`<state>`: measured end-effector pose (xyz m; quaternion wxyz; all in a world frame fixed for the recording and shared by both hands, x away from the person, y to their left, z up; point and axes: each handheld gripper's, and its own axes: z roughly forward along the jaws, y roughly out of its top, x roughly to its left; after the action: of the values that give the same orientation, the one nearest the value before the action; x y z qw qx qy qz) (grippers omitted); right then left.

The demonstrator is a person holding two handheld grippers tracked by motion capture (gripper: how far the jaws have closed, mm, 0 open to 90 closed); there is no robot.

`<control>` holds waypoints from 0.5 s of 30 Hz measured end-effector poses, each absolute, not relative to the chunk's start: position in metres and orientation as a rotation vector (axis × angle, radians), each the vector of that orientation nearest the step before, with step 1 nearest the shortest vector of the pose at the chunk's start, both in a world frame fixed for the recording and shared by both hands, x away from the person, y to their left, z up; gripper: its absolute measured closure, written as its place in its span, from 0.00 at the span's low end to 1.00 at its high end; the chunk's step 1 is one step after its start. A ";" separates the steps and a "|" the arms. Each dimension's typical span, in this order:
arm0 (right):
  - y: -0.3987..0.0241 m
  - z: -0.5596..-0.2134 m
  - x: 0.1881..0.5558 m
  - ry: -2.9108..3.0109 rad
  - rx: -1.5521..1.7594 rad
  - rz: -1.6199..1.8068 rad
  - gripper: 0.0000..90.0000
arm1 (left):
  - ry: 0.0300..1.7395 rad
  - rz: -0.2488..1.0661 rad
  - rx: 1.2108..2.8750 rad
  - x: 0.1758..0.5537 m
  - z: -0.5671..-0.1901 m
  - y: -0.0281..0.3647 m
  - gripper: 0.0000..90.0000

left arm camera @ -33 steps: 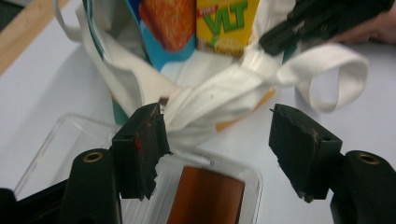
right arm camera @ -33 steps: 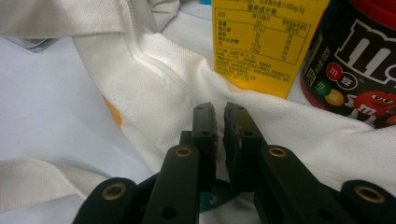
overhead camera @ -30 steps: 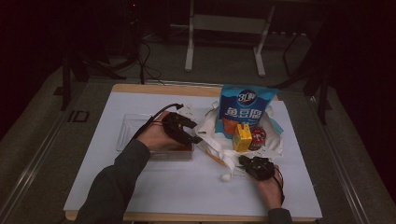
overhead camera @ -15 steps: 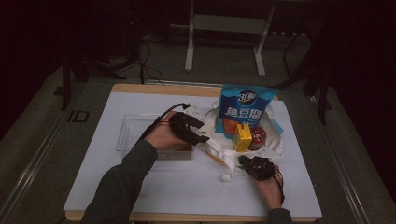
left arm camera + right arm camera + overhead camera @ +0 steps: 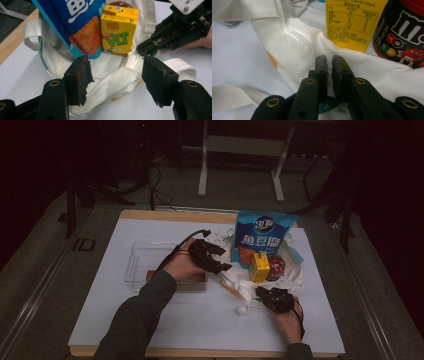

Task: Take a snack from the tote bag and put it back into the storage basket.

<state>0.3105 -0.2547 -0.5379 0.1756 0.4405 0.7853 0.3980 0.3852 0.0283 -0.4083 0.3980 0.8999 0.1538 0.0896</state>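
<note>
The high view looks forward and down on the whole table (image 5: 150, 330) from above the person's side, well back. The left gripper view sits low and close, facing the yellow juice box (image 5: 119, 33) at upper centre of its frame. The right gripper view lies nearer still, almost on the white bag (image 5: 307, 45), the same box (image 5: 352, 22) at its top. All three views share that box (image 5: 259, 268).

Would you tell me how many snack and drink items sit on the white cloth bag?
3: a blue snack pouch standing at the back, a yellow drink carton before it, a dark M&M's tub beside the carton. Others may be hidden.
</note>
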 end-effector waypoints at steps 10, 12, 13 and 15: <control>-0.255 -0.538 0.311 2.225 1.246 1.127 0.92 | 0.412 0.221 2.213 0.388 -0.405 0.019 0.44; -0.255 -0.538 0.310 2.224 1.246 1.126 0.92 | 0.410 0.225 2.210 0.388 -0.404 0.016 0.44; -0.255 -0.538 0.310 2.224 1.247 1.127 0.92 | 0.407 0.228 2.211 0.388 -0.404 0.015 0.44; -0.255 -0.538 0.310 2.224 1.249 1.128 0.92 | 0.413 0.226 2.205 0.388 -0.404 0.013 0.44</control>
<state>0.3105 -0.2547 -0.5379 0.1753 0.4408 0.7851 0.3983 0.3882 0.0133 -0.4044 0.4291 0.8834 0.1654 0.0905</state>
